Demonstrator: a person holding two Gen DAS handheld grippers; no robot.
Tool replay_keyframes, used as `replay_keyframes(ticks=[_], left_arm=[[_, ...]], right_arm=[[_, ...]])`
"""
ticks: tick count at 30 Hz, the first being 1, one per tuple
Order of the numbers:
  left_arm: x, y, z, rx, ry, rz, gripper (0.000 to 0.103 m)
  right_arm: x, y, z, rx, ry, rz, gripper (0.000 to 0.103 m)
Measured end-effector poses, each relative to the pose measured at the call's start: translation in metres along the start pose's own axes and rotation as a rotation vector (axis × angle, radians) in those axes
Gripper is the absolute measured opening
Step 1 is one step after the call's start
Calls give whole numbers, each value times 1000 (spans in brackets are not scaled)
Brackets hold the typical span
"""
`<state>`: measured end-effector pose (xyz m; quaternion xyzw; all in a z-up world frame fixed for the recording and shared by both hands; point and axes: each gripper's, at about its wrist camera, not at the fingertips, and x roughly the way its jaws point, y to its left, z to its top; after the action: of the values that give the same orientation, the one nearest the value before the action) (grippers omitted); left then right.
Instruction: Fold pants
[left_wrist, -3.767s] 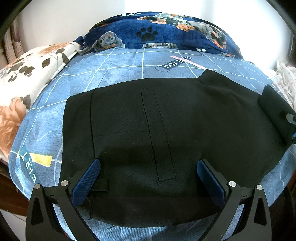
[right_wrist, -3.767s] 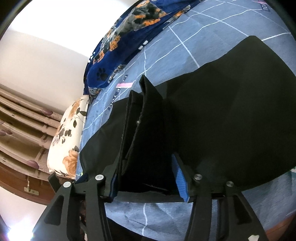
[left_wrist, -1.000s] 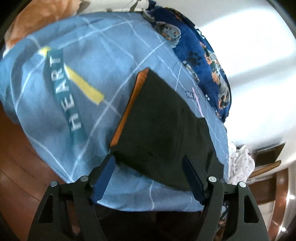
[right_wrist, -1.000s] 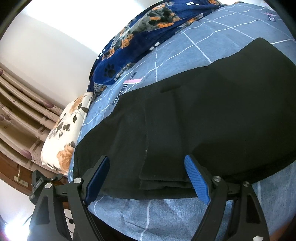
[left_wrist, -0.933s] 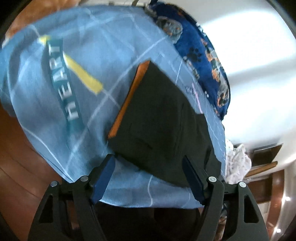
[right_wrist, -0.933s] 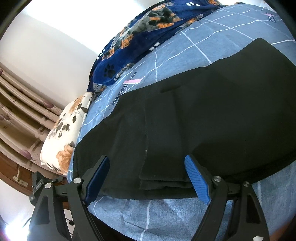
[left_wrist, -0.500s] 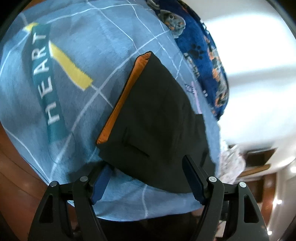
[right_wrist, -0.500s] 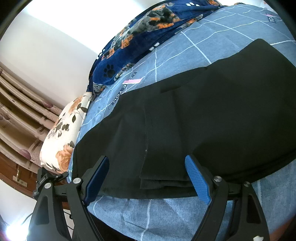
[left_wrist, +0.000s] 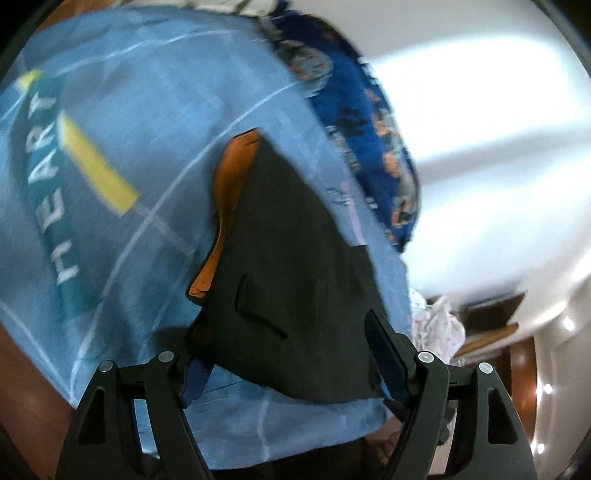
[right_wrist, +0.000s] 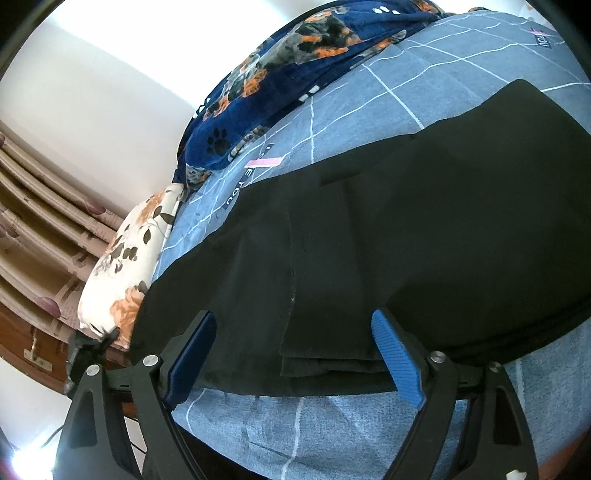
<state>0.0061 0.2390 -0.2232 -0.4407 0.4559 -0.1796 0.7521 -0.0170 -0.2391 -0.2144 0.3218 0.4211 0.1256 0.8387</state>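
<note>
The black pants (right_wrist: 388, 229) lie folded flat on the blue checked bedsheet (right_wrist: 332, 417). In the right wrist view my right gripper (right_wrist: 295, 354) is open over their near folded edge, where stacked layers show, and its blue pads (right_wrist: 397, 358) stand clear of the cloth. In the blurred left wrist view the pants (left_wrist: 295, 266) show an orange lining (left_wrist: 221, 218) along their left edge. My left gripper (left_wrist: 291, 358) is open and straddles their near end. The near corner of the cloth overlaps the left finger (left_wrist: 195, 380).
A dark blue paw-print blanket (right_wrist: 295, 77) lies along the far side of the bed. A floral pillow (right_wrist: 125, 254) sits at the left end, by curtains (right_wrist: 37, 221). White clothes (left_wrist: 439, 325) are piled past the bed's right end. Wooden floor (left_wrist: 22, 369) shows below the bed edge.
The right gripper, earlier shut on a raised fold, now stands open over the flat pants. The left view has swung, and the pants look closer, their corner now over the left finger.
</note>
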Motion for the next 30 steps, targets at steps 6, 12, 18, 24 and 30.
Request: replay_keyframes(ticks=[6, 12, 18, 24, 30], left_arm=[[9, 8, 0, -51, -2, 2, 76], [29, 6, 11, -43, -6, -22, 73], [30, -1, 5, 38, -30, 121, 31], [20, -40, -3, 200, -97, 200, 28], [4, -83, -8, 299, -171, 144, 28]], right_arm=[[0, -1, -1, 3, -2, 3, 85], [0, 0, 0, 2, -2, 2, 85], [-1, 1, 0, -1, -2, 0, 85], [-1, 1, 0, -4, -2, -2, 85], [-3, 2, 2, 6, 0, 8, 86]])
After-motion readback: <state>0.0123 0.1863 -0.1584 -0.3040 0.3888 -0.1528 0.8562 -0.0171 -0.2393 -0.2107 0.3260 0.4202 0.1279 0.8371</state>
